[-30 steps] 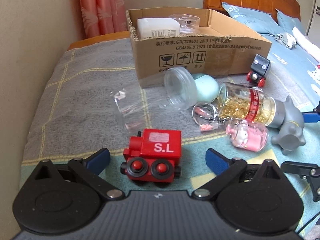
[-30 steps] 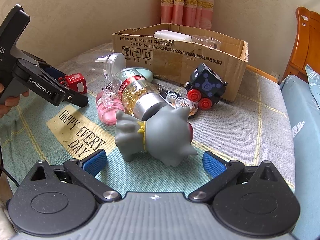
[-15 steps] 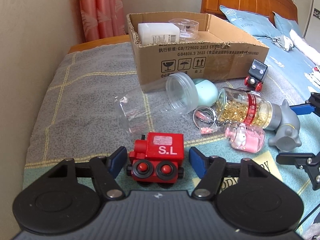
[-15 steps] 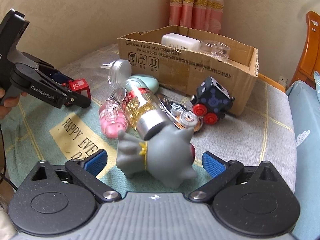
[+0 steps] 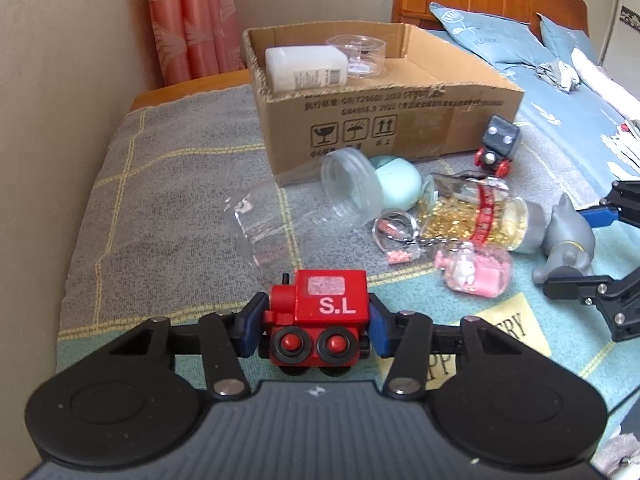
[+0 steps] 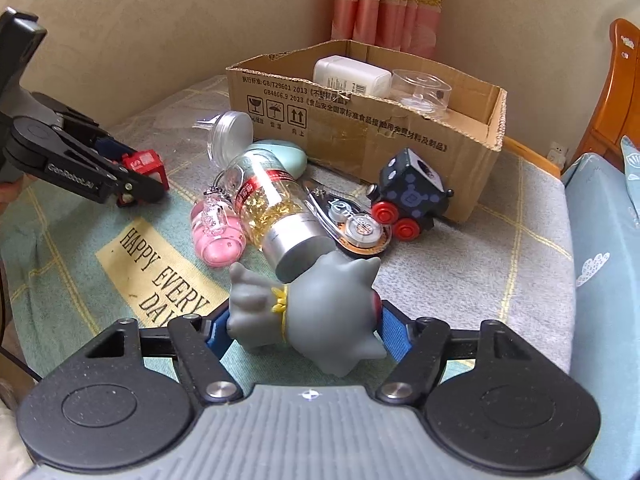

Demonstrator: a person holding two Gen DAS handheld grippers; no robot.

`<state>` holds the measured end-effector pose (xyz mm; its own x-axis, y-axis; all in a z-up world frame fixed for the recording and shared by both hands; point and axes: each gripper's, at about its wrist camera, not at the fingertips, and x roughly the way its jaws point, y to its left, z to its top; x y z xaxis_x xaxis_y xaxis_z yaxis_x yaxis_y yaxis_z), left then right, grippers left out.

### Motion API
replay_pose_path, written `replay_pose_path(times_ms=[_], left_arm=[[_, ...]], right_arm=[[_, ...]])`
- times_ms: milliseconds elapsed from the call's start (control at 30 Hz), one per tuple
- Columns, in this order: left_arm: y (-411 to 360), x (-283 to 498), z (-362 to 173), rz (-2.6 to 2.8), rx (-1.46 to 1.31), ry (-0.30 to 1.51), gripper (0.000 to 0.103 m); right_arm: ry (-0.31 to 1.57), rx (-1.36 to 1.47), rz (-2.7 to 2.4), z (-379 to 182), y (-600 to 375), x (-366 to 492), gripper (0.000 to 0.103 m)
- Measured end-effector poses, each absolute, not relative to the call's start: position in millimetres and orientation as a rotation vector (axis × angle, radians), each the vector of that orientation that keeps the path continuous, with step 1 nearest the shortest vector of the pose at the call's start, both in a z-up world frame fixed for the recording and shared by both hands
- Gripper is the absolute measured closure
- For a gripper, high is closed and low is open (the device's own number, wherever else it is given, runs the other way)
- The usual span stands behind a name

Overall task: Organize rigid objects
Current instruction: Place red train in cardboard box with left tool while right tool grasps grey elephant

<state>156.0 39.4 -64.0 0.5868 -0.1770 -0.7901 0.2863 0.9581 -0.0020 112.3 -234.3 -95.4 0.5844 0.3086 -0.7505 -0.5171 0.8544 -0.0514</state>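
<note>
Here both grippers angle down toward the bedspread [image 5: 168,184]: the left gripper [image 5: 316,326] is clamped on the red toy train [image 5: 318,320], blue pads flat against its two sides, while the right gripper [image 6: 306,330] is closing around the grey toy figure [image 6: 316,320], which lies on its side between the pads, seemingly touching both. Only the right wrist view shows the tape dispenser [image 6: 352,226] behind the gold-filled bottle [image 6: 276,210]; the cardboard box [image 5: 400,128] shows in both views, and the left view alone looks down on its floor.

Two toy trains [image 5: 318,320] [image 5: 496,146], one cardboard box [image 5: 400,120]
</note>
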Motion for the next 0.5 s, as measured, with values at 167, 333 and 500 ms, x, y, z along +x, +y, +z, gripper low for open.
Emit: replay_pose_path(times_ms=[167, 333, 500], left_arm=[[37, 147, -51, -0.279, 0.153, 0.897, 0.053], [30, 139, -29, -0.312, 0.156, 0.878, 0.053], [18, 141, -1, -0.342, 0.157, 0.823, 0.053]], right_arm=[[0.804, -0.288, 0.496, -84, -241, 107, 0.027], [0.787, -0.292, 0.519, -67, -246, 102, 0.027], [0.752, -0.299, 0.546, -49, -248, 103, 0.027]])
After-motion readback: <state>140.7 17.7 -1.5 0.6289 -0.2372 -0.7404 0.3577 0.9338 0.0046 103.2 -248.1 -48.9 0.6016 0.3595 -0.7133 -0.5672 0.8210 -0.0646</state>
